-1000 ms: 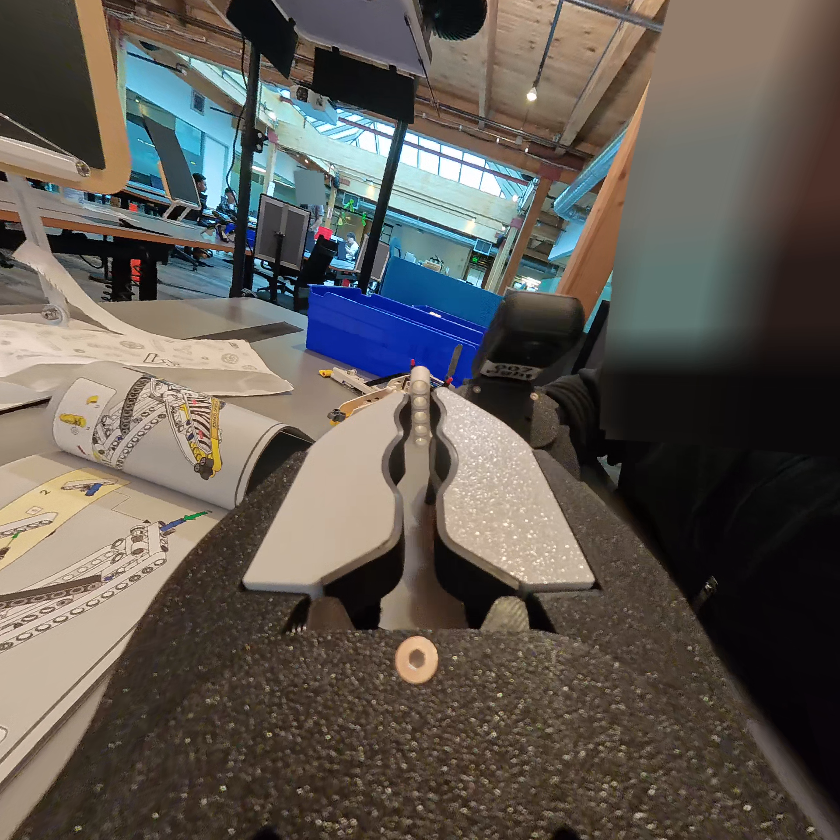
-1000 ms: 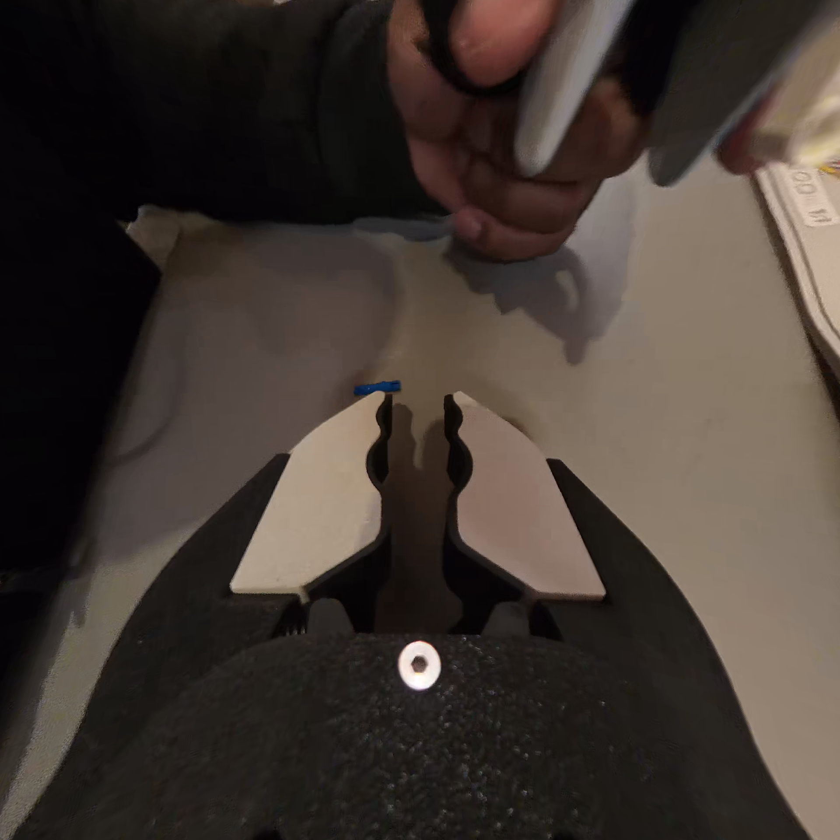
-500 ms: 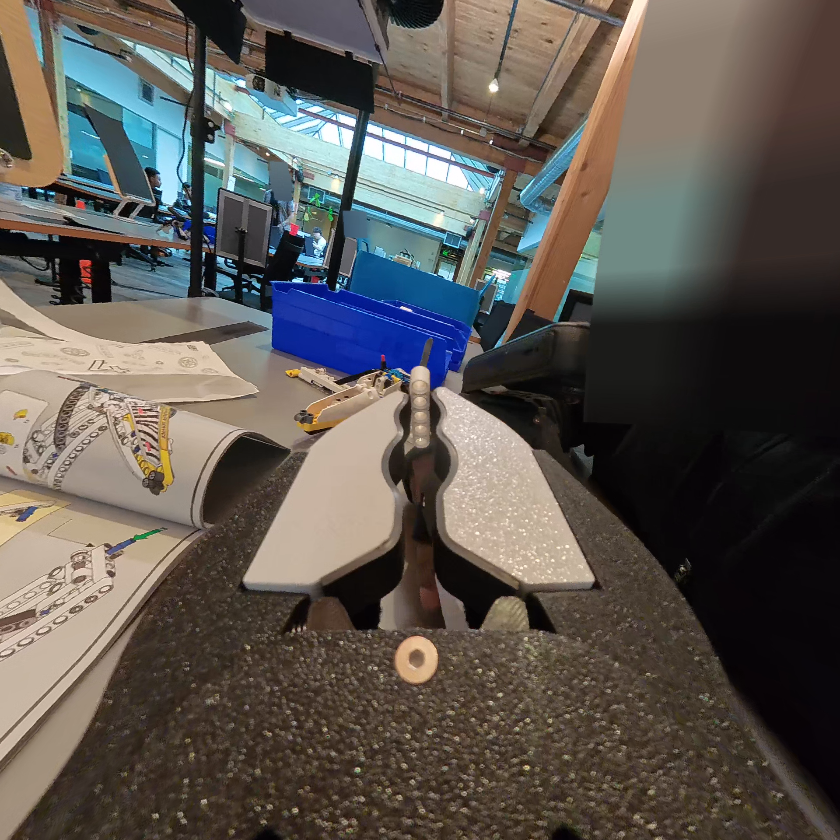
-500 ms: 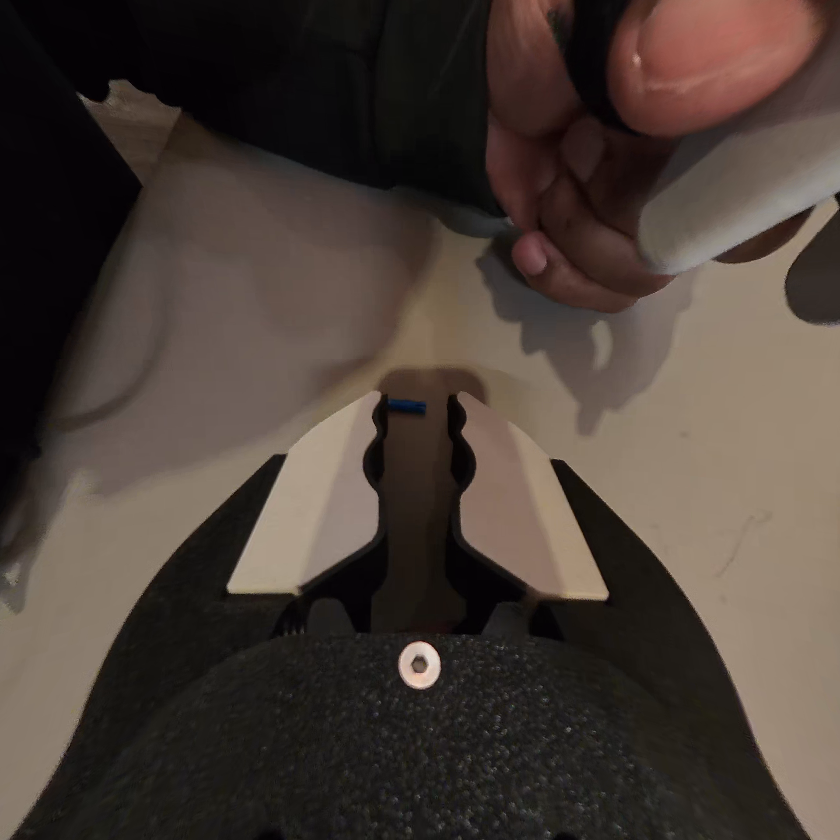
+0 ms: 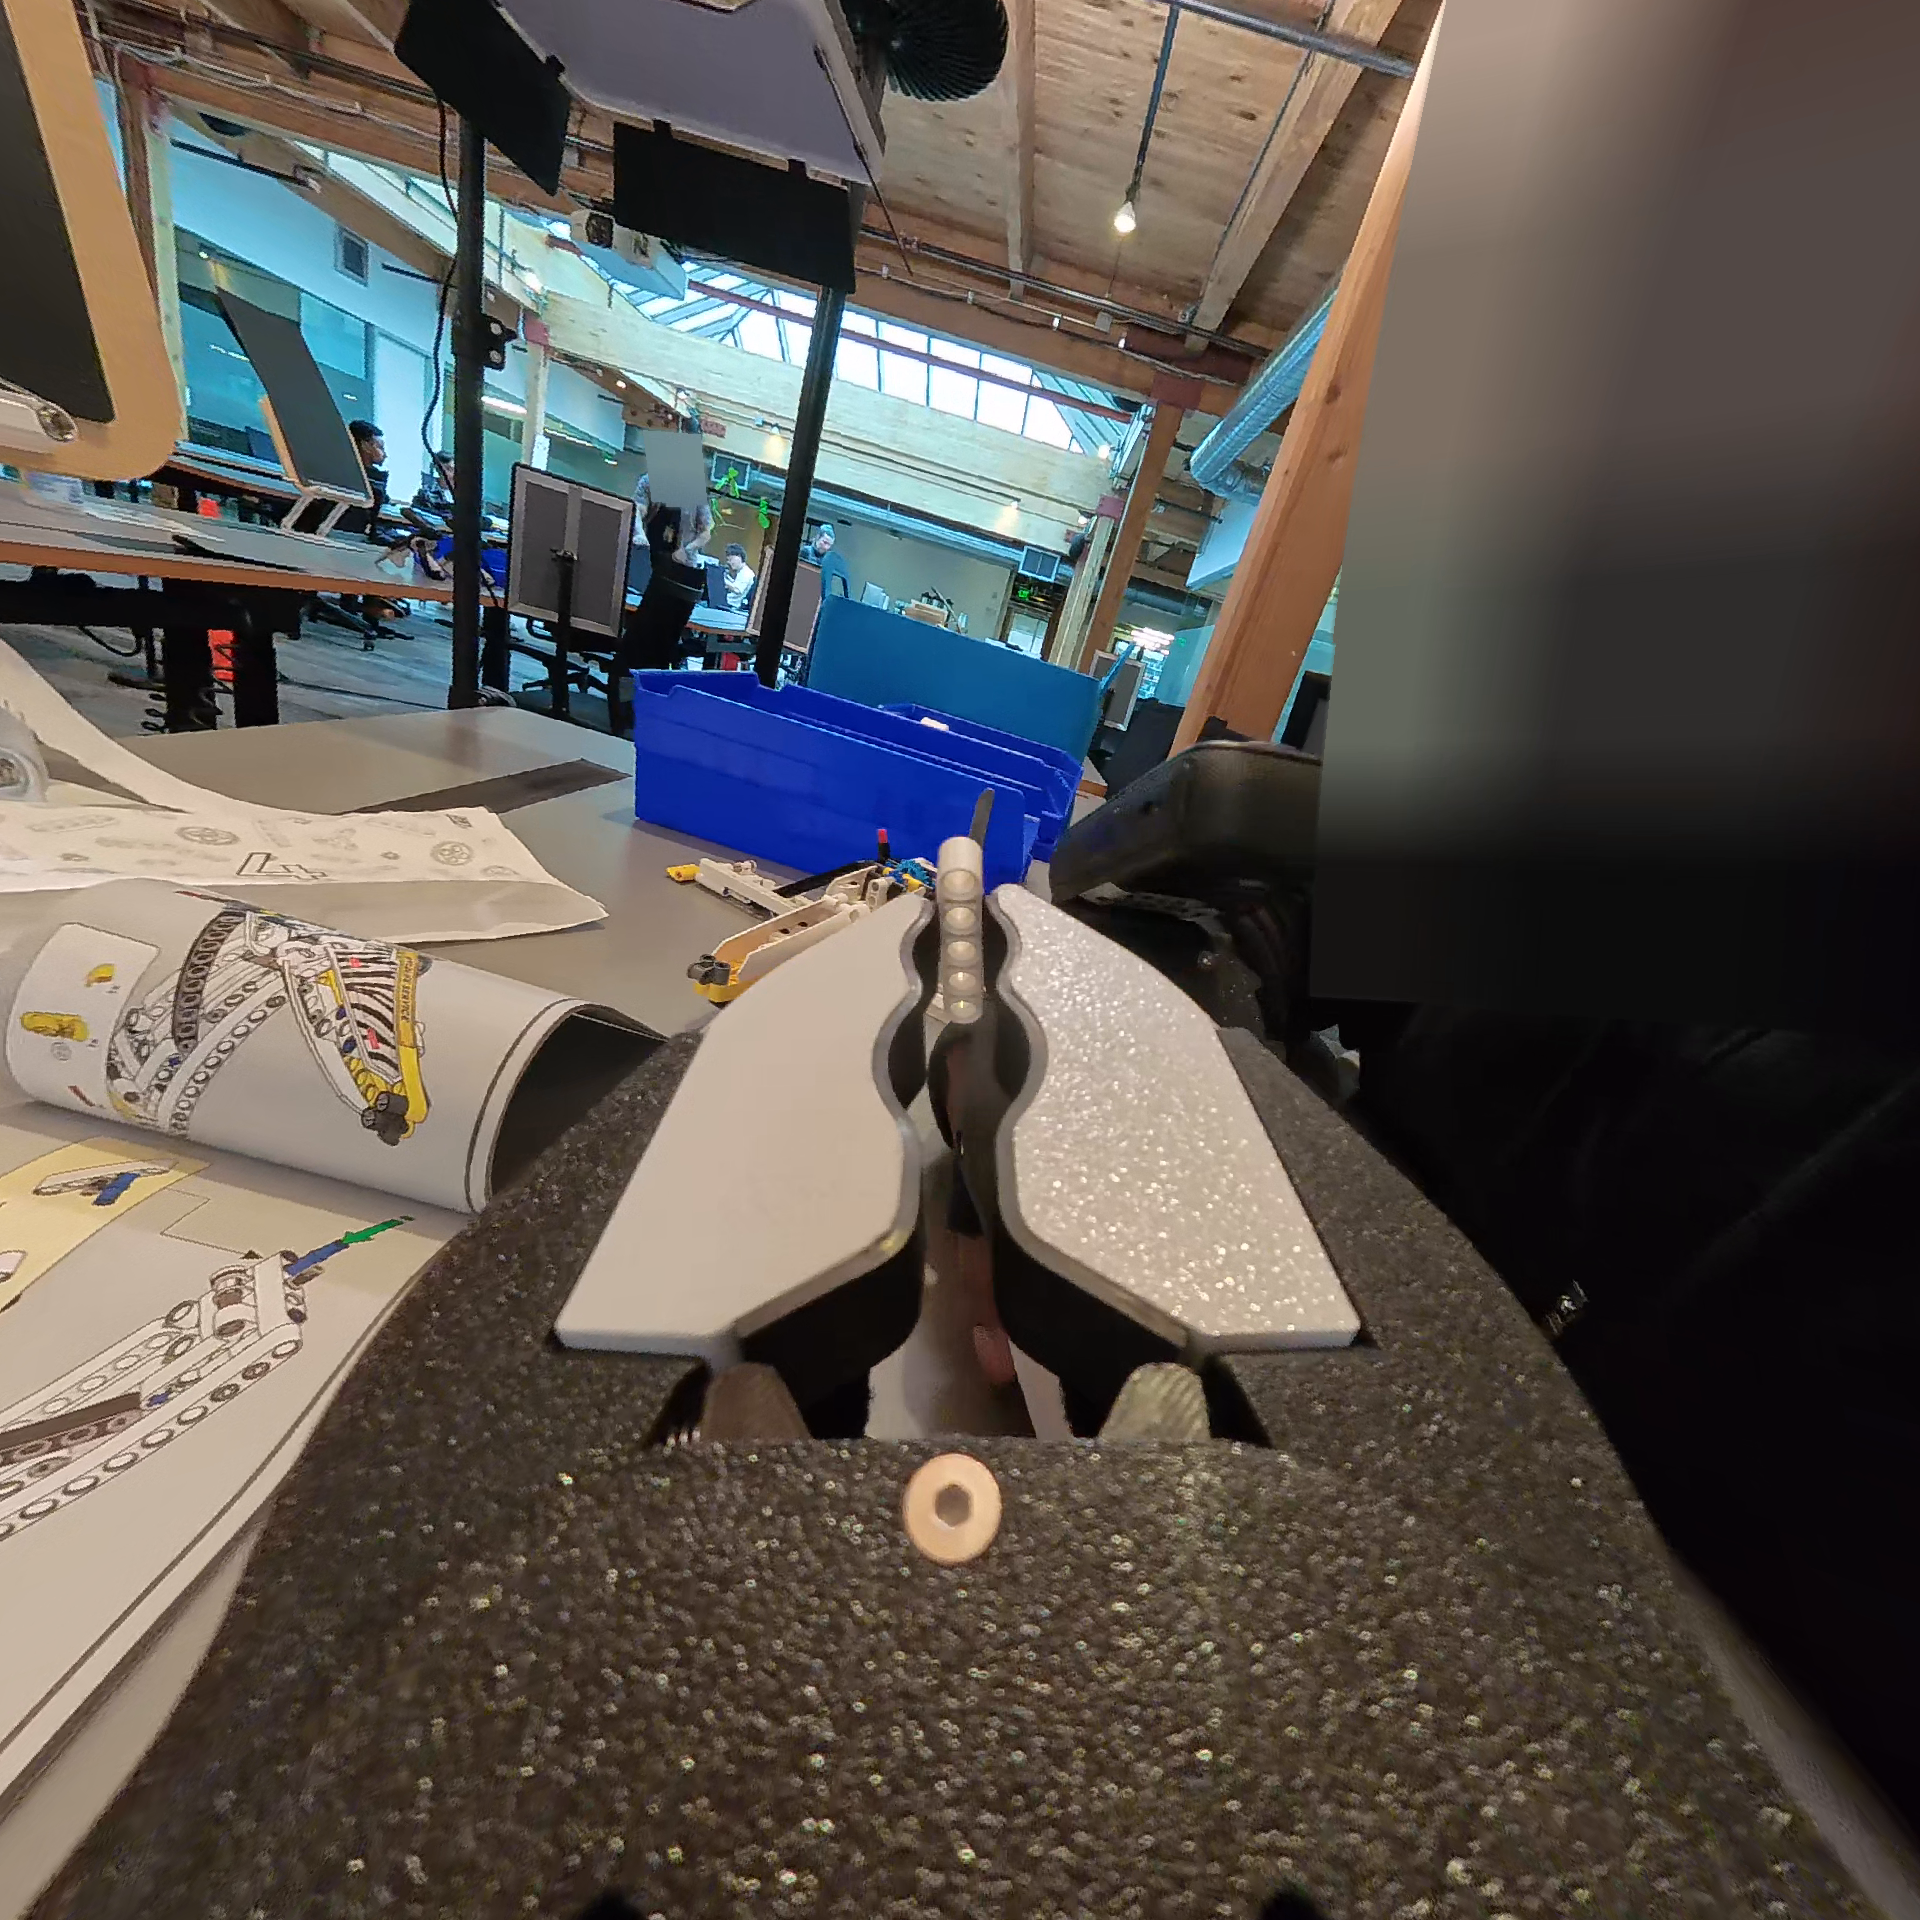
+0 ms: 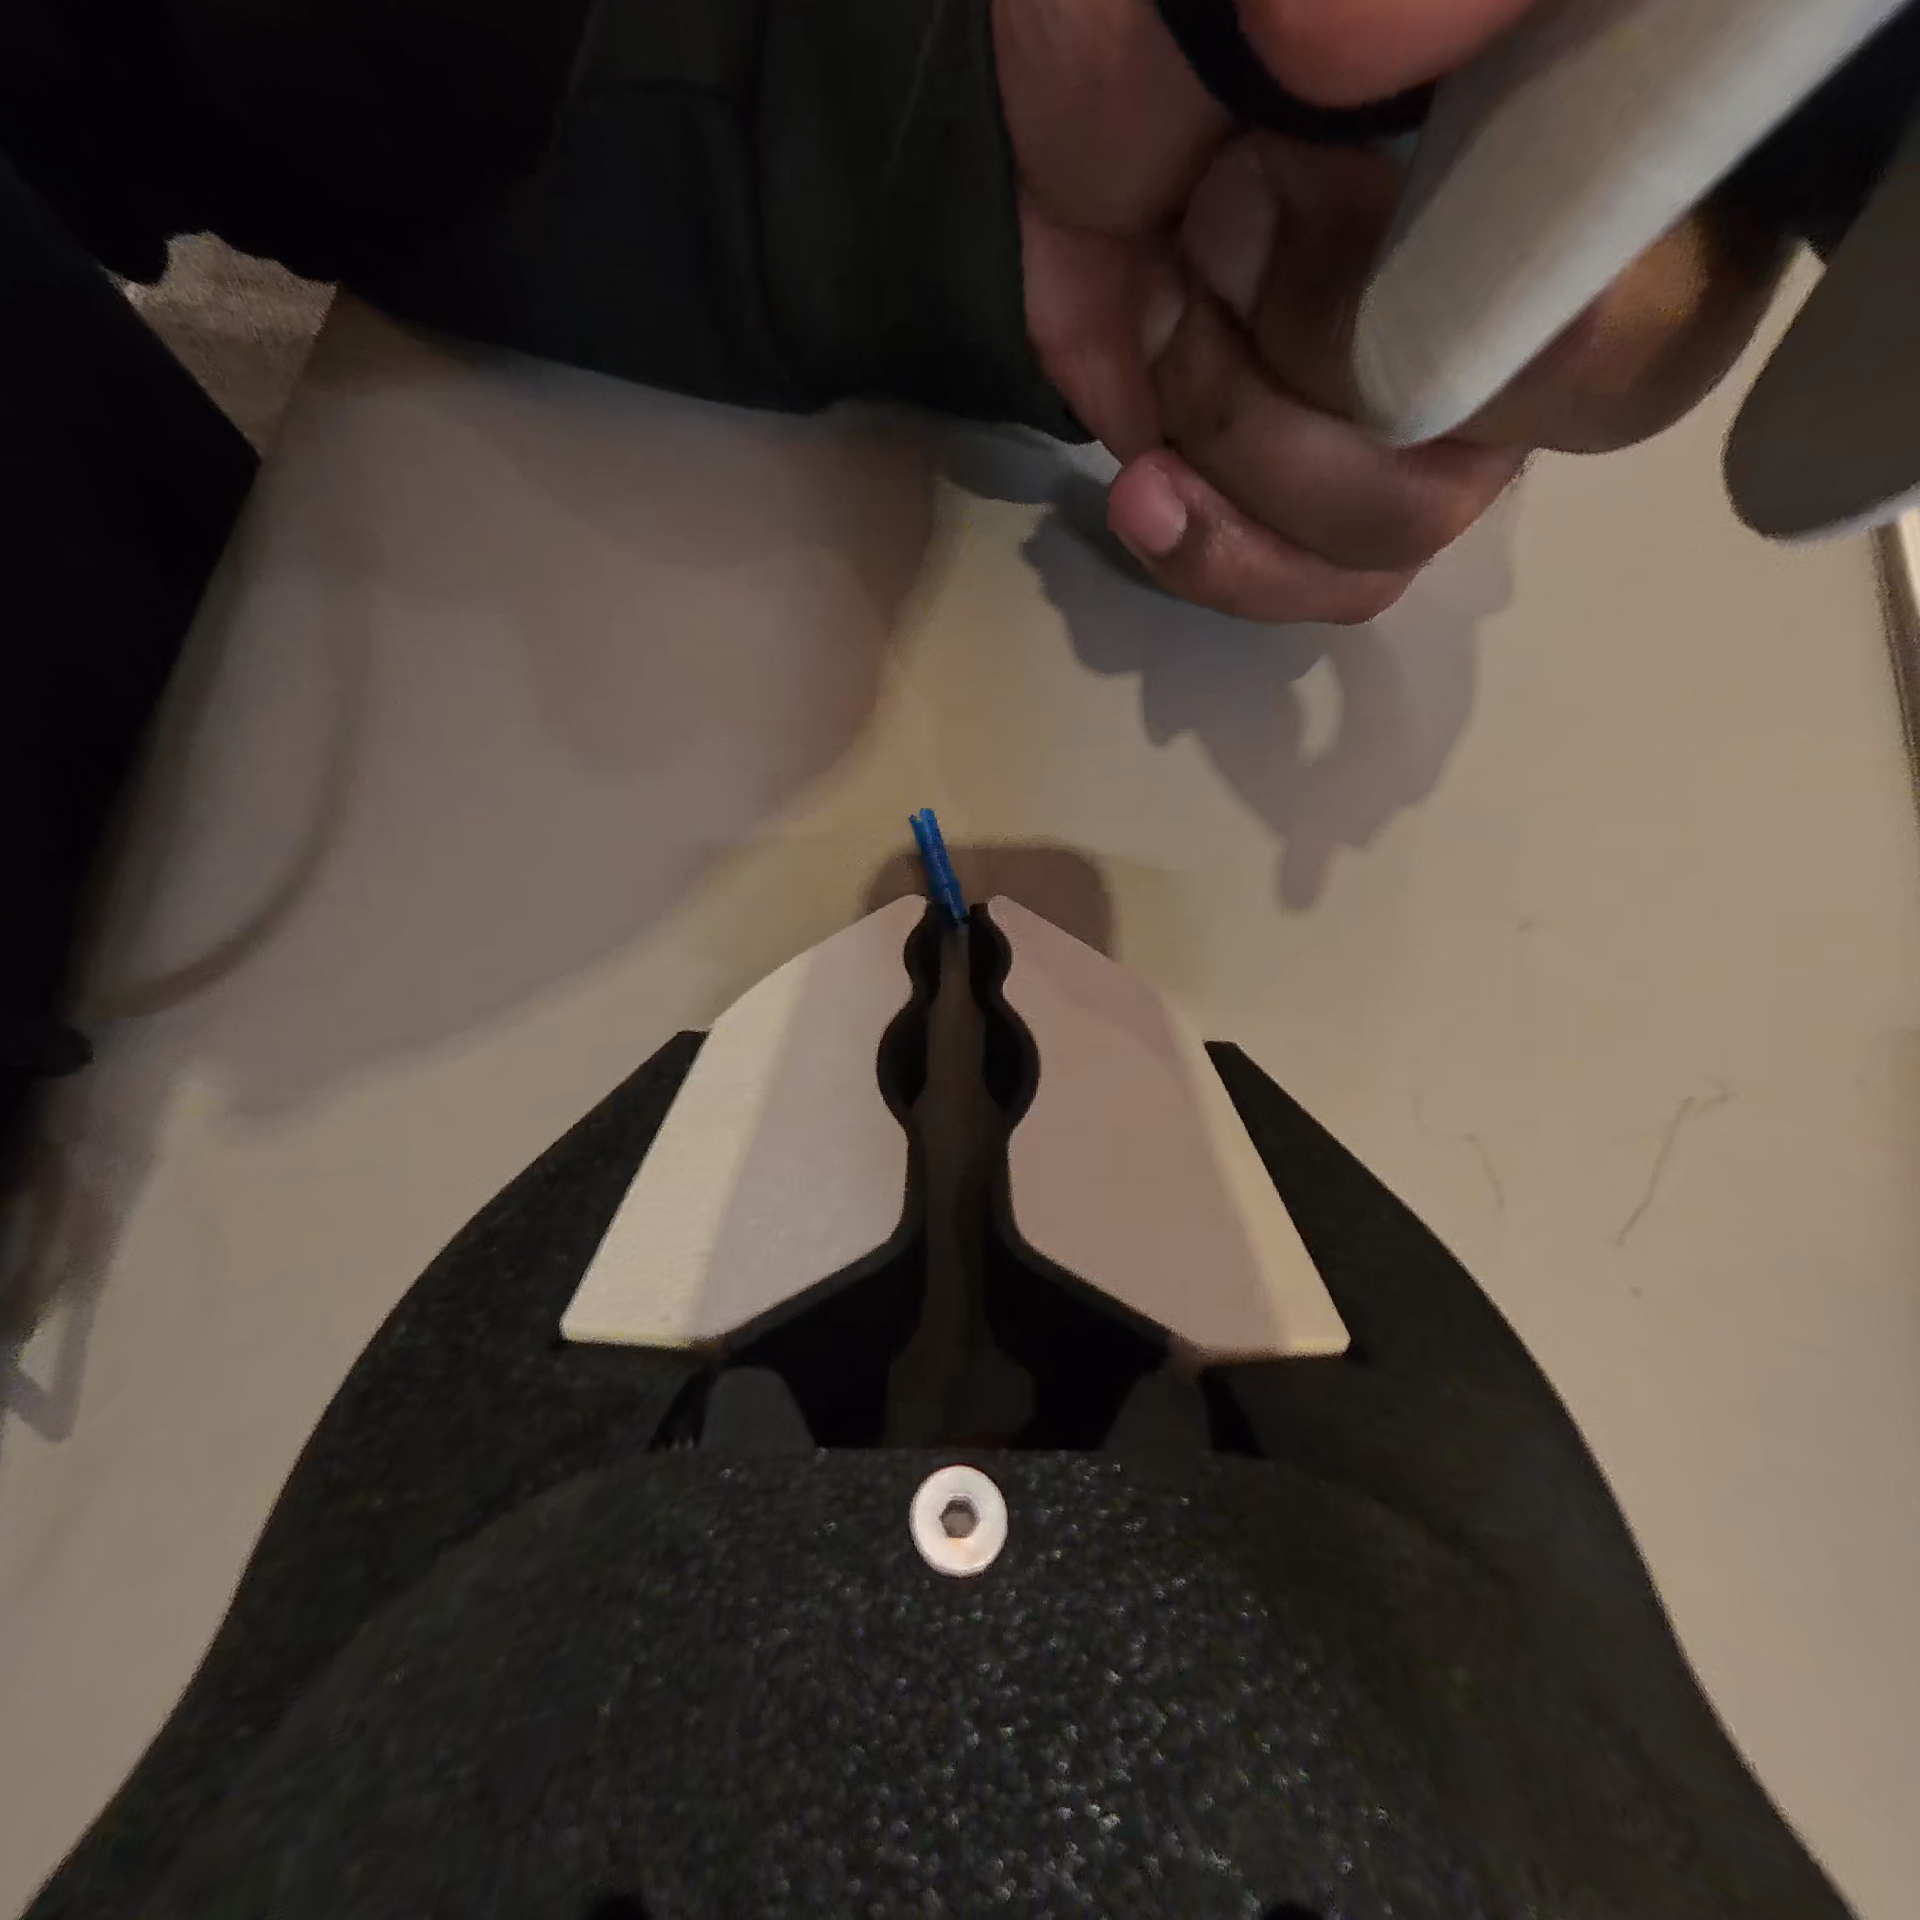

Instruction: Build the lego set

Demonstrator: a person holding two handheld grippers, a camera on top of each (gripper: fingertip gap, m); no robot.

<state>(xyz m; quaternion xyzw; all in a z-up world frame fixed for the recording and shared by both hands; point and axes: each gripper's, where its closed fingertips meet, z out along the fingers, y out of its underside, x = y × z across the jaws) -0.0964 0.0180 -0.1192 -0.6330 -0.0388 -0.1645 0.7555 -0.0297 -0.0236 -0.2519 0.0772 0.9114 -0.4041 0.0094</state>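
Left wrist view shows a grey tabletop (image 5: 436,748) carrying, from largest to smallest: an open instruction booklet (image 5: 208,1195) with a curled page at the left, a printed paper sheet (image 5: 291,862) behind it, a row of blue bins (image 5: 810,779) farther back, and a partly built white and yellow brick model (image 5: 800,920) lying between the bins and the tool tips. A person's dark sleeve (image 5: 1662,1195) fills the right side, with the black body of the other tool (image 5: 1184,821) beside it. The left tool (image 5: 961,914) is closed on a light grey beam with a row of holes (image 5: 959,935); both fingers (image 5: 821,1091) press against its sides, and the beam stands upright and projects past the tips. A thin dark part (image 5: 982,816) rises behind the beam; what it belongs to cannot be told. Right wrist view looks down on a bare cream part of the tabletop (image 6: 1455,1039). A hand (image 6: 1247,416) in a dark sleeve holds the left tool's handle at the top edge, well apart from the right tool's tips. The right tool (image 6: 954,914) is closed on a small blue pin (image 6: 935,868), gripped at its near end; the pin projects forward past the tips, tilted slightly left.
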